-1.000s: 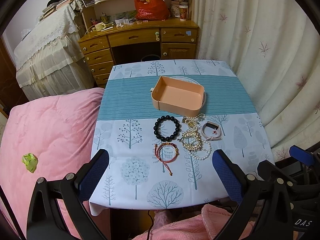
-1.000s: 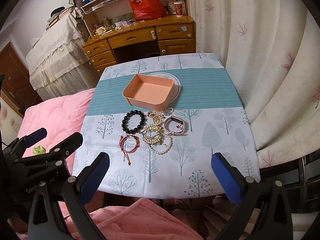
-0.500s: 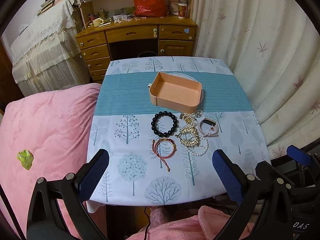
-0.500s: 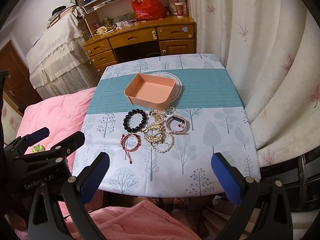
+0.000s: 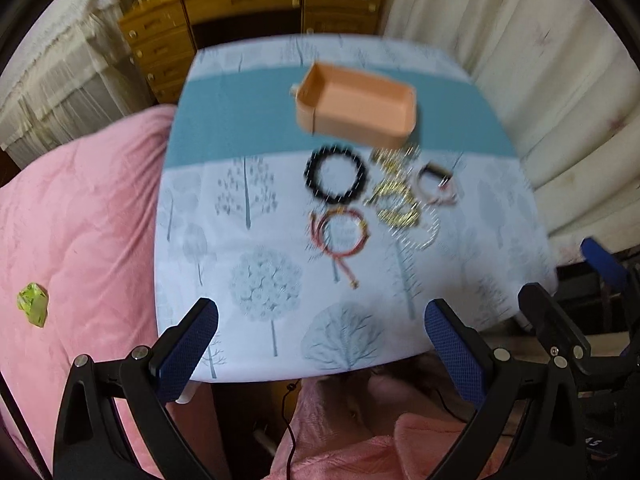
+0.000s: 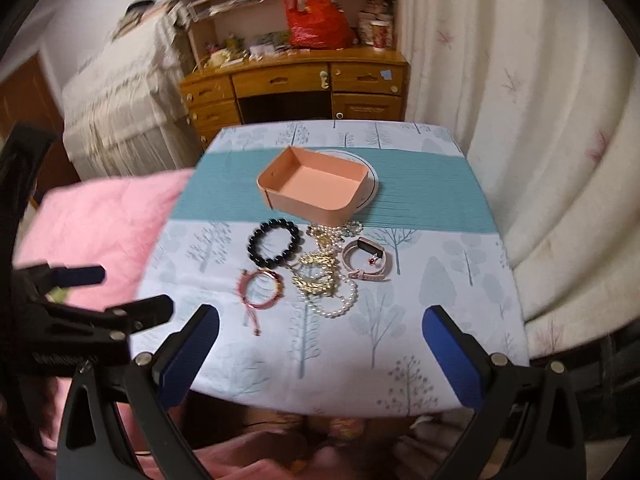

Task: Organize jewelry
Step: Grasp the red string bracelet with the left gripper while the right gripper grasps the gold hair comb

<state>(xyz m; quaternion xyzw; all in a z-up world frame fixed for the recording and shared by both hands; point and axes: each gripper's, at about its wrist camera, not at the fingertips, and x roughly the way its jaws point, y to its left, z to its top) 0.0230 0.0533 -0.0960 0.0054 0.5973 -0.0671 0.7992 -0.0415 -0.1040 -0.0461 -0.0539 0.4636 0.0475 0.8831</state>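
Note:
An empty peach box (image 6: 316,184) stands on the teal stripe of a small table (image 6: 440,320); it also shows in the left wrist view (image 5: 360,106). In front of it lie a black bead bracelet (image 6: 273,246), a red cord bracelet (image 6: 260,290), gold chains (image 6: 316,276), a pearl strand (image 6: 340,306) and a pink watch band (image 6: 366,262). My left gripper (image 5: 320,344) and right gripper (image 6: 320,344) are both open and empty, held above the table's near edge. The left wrist view is blurred.
A pink quilt (image 5: 72,220) lies left of the table, with a small green scrap (image 5: 32,304) on it. A wooden desk (image 6: 296,84) stands behind the table. White curtains (image 6: 540,120) hang on the right.
Both grippers have moved forward and lower toward the table; the jewelry now looks larger. The left camera tilts down. Nothing on the table has moved.

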